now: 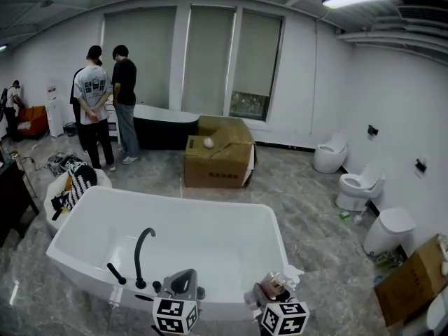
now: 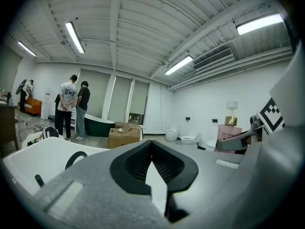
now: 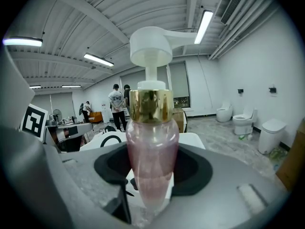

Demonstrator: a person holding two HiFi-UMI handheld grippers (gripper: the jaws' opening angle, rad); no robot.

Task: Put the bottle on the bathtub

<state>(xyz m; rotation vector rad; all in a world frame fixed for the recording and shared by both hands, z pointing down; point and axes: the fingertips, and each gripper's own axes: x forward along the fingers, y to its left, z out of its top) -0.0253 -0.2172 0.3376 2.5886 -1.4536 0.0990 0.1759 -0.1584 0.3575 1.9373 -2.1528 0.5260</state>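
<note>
The right tool [image 3: 153,174] pinches a pink pump bottle [image 3: 151,128] low on its body and holds it upright, gold collar and white pump head on top. In the head view the bottle is at the white bathtub's [image 1: 168,203] near rim, toward its right corner. The left tool [image 2: 152,157] is pressed together on nothing, just right of the black faucet [image 1: 142,252].

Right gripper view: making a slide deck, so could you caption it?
Right tongs shut on an upright pink pump bottle, white bathtub just beyond.
</note>
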